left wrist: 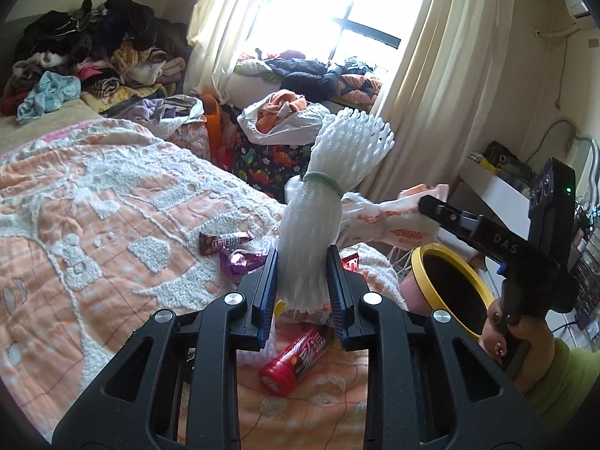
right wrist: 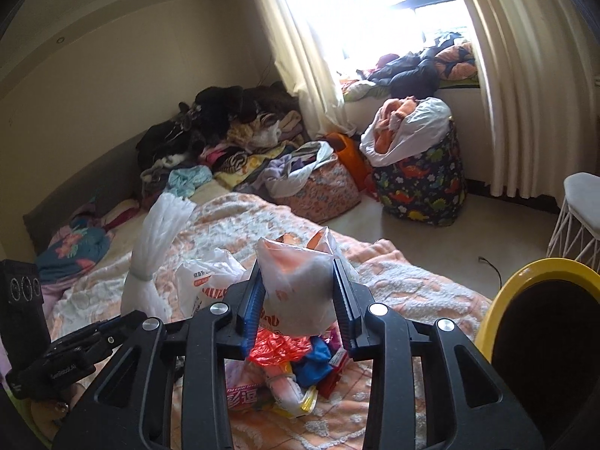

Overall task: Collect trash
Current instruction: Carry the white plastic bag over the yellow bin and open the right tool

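trash lay heaped at the near edge of a bed under a peach-and-white tufted bedspread (left wrist: 112,195), the biggest thing in both views. just beside the bed's edge stood a round bin with a yellow rim and dark inside (right wrist: 525,273). from the heap rose a white plastic bag with orange print (right wrist: 296,285), its neck pinched between the blue pads of the right tongs (right wrist: 296,292), which stood partly closed on it. beside it the left tongs (left wrist: 302,281) were drawn in close around a white foam fruit net tied with a green rubber band (left wrist: 315,225), its mesh fanning out above the band. under that net lay a red cylindrical snack tube (left wrist: 296,356). smaller still, a brown candy wrapper (left wrist: 225,242) and a purple foil wrapper (left wrist: 243,262) rested on the bedspread, near the net.
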`<state>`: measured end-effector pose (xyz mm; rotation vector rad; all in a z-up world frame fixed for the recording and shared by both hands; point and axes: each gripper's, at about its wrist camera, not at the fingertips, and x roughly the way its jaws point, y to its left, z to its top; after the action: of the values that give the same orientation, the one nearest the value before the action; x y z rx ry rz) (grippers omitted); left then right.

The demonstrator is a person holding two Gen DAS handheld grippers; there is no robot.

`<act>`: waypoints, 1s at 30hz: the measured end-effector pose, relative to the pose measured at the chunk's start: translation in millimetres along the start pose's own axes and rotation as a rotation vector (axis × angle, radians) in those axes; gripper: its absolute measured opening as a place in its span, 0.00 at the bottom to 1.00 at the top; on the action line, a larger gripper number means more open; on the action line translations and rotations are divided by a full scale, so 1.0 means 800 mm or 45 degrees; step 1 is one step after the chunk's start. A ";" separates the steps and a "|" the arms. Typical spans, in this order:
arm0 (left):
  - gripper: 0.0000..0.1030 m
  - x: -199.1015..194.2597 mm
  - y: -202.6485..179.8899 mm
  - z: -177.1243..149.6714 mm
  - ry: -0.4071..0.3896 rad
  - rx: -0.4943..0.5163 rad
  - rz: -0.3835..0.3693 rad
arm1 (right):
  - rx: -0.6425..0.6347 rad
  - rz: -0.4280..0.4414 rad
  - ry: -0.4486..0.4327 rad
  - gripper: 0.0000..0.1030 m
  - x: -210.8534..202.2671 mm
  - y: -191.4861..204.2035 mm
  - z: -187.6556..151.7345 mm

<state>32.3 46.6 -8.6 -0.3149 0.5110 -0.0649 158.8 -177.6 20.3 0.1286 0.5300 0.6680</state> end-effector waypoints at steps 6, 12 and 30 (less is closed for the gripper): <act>0.18 0.006 -0.019 0.000 0.008 0.037 -0.040 | 0.063 -0.063 -0.054 0.32 -0.030 -0.025 0.002; 0.19 0.019 -0.041 -0.002 0.032 0.077 -0.087 | 0.129 -0.139 -0.101 0.32 -0.060 -0.058 -0.001; 0.19 0.066 -0.121 -0.008 0.100 0.181 -0.209 | 0.253 -0.374 -0.187 0.32 -0.122 -0.135 -0.015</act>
<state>77.1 -54.3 -8.5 -0.2151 0.5550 -0.2724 148.8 -323.5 21.6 0.2790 0.4612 0.3159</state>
